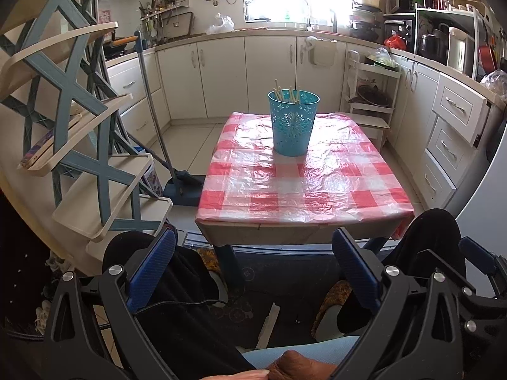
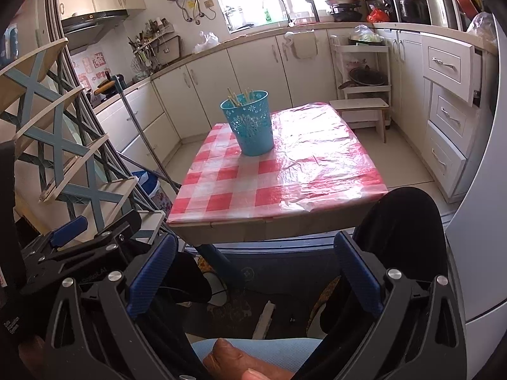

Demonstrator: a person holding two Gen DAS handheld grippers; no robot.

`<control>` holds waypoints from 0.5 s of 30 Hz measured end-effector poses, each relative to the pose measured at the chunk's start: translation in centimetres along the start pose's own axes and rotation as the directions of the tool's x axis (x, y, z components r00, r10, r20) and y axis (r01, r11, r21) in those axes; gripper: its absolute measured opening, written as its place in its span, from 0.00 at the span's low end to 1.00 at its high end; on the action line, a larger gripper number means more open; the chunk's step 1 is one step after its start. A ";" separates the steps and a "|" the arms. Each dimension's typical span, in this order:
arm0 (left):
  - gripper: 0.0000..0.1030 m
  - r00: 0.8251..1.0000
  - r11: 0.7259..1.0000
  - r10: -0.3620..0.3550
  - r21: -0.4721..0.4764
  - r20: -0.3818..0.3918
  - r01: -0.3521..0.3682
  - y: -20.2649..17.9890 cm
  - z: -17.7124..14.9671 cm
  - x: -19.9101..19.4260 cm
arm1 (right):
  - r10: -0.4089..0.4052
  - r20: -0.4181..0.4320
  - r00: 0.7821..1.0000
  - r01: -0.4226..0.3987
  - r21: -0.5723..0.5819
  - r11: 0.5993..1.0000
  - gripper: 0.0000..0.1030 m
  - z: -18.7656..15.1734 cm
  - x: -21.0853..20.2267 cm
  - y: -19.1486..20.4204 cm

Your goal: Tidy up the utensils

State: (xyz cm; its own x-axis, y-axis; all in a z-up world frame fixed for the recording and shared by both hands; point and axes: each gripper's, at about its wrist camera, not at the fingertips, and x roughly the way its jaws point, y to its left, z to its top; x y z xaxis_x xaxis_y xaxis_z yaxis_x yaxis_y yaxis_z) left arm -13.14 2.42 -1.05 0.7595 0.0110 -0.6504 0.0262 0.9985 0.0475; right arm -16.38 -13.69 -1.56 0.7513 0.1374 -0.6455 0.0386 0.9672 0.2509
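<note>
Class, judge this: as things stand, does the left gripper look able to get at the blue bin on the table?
Probably yes. The left gripper is open and the checked tabletop before the blue bin is bare.

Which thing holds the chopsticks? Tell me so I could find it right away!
Look for the small table with the red-and-white checked cloth in the middle of the kitchen. Toward its far end stands a blue cup with snowflake-like cutouts, chopsticks poking from its top. It is the only thing on the table.

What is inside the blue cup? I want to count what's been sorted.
Wooden chopsticks stand in the blue cup; only their tips show. The wall hides anything lower.
</note>
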 end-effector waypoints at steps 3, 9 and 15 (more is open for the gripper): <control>0.92 1.000 1.000 0.002 -0.002 0.000 -0.002 0.1 -0.1 0.0 | -0.001 -0.008 1.000 0.001 -0.006 1.000 0.93 -0.1 0.2 0.2; 0.92 1.000 1.000 0.006 -0.007 -0.004 -0.006 0.2 -0.1 0.2 | -0.002 -0.026 1.000 0.002 -0.004 1.000 0.93 -0.1 0.6 0.1; 0.92 1.000 1.000 0.009 -0.016 -0.002 -0.009 0.4 -0.1 0.2 | -0.006 -0.034 0.999 0.006 -0.012 1.000 0.93 -0.2 0.8 0.4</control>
State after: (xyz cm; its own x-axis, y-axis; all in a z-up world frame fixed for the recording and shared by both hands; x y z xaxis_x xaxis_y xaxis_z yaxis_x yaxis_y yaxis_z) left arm -13.08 2.80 -1.22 0.7583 0.0202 -0.6516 0.0092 0.9991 0.0416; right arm -15.92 -13.16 -2.11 0.7282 0.1387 -0.6712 0.0347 0.9706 0.2382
